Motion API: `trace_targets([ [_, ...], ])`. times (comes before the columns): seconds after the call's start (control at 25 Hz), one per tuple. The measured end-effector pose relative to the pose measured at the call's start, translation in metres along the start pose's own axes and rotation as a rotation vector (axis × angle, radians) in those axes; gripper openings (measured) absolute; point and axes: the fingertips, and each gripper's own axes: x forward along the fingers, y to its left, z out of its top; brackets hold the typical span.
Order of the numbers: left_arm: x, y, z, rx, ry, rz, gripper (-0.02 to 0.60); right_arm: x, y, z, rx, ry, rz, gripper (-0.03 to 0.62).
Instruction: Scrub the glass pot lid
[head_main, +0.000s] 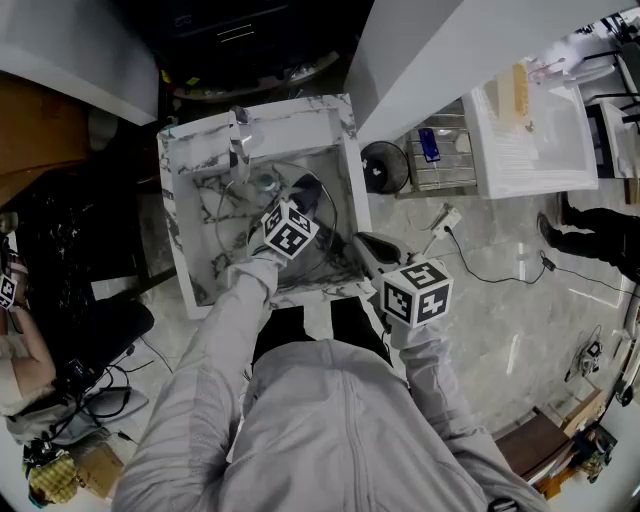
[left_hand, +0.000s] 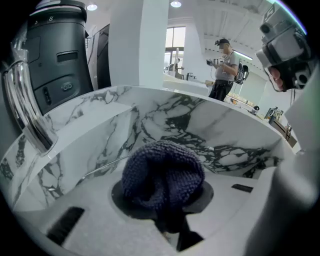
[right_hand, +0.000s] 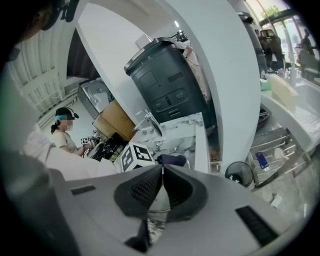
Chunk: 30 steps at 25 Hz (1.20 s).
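Over marble sink (head_main: 185, 250), likely mid-scrub: left tongs (left_hand: 162, 197) clamped on dark knitted cloth (left_hand: 162, 170), right tongs (right_hand: 161, 187) seemingly pinching glass pot lid (head_main: 330, 225) by its rim; next, pressing cloth across glass.

Right claw (right_hand: 162, 172) pinched on glass lid (right_hand: 159, 206); dark cloth (right_hand: 173, 160), marble sink (right_hand: 176, 131) beyond; black bin (right_hand: 167, 82) behind.

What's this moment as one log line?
left gripper: shut on cloth | right gripper: shut on glass lid | site: marble sink
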Motion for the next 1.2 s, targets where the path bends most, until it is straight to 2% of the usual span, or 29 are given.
trace_targets([
  [0.2, 0.001, -0.019, -0.001, 0.068, 0.008, -0.056, 0.089, 0.001, 0.008, 0.001, -0.002, 0.005, 0.015, 0.034],
  [0.52, -0.002, -0.045, -0.009, 0.136, 0.034, -0.127, 0.089, -0.003, 0.014, -0.002, -0.006, 0.011, 0.021, 0.034],
  [0.76, -0.007, -0.07, -0.016, 0.178, 0.049, -0.216, 0.089, -0.002, 0.019, -0.005, -0.012, 0.014, 0.027, 0.034],
  [1.2, -0.026, -0.105, -0.035, 0.194, 0.068, -0.374, 0.089, 0.0, 0.024, -0.013, -0.022, 0.027, 0.029, 0.034],
])
